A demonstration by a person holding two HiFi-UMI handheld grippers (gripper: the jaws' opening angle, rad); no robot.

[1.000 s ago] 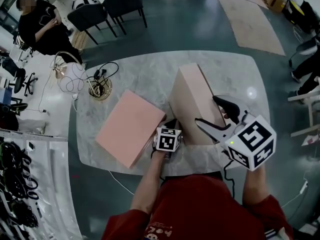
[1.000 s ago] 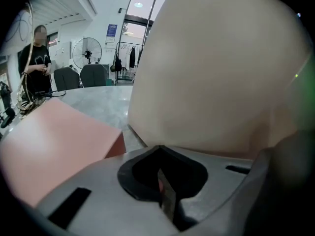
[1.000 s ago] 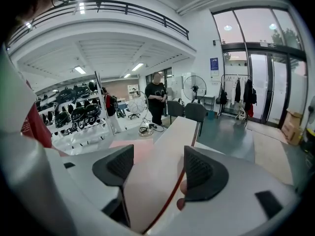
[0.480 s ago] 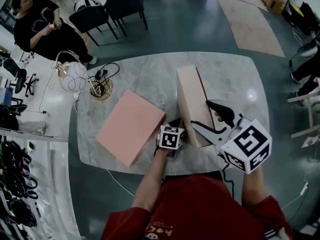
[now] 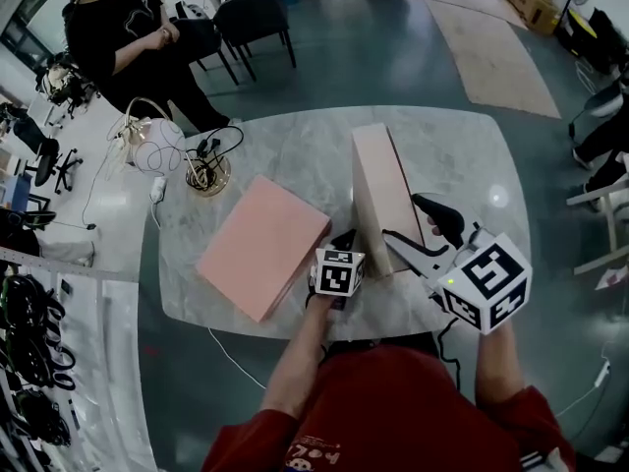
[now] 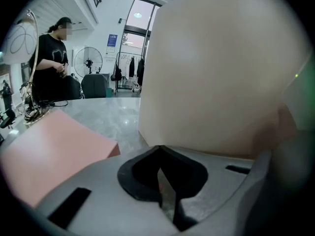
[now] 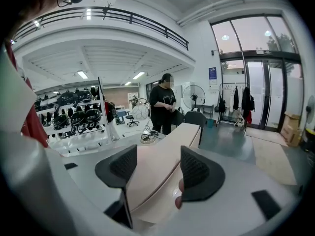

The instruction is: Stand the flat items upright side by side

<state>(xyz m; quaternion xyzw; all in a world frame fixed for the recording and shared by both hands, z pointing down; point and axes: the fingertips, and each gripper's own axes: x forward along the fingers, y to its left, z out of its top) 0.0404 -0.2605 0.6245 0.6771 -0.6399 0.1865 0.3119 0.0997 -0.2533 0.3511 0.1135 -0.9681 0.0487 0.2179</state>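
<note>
The biggest thing in my feed is the marble table (image 5: 462, 155). It has a good stretch of bare slab on the right, from the upright box (image 5: 373, 175) out to the rounded right edge, plus a strip along the far edge. The left side is a lot tighter.

The upright box stands on a long edge about mid-table. It runs far to near, and its near end stops just short of the table's near edge. The flat box (image 5: 260, 249) lies flat on the left half, turned at an angle, with one corner close to the near edge. Both boxes are closed. Only a narrow wedge of marble is left between them.

My left gripper (image 5: 346, 239) sits in that wedge, right beside the foot of the upright box. Its jaws are pinched together and I can't see anything caught in them. My right gripper (image 5: 400, 216) straddles the near end of the upright box. Its jaws have just been closing, and now the pads sit against both faces of the box with its top edge running away between them.

Over at the far-left corner there's a small round bowl (image 5: 208, 175) with a tangle of cables (image 5: 211, 146) spilling out of it. I can't tell what else is in there. Past the table there's open floor, some chairs (image 5: 251, 3) and a person (image 5: 118, 28) standing.
</note>
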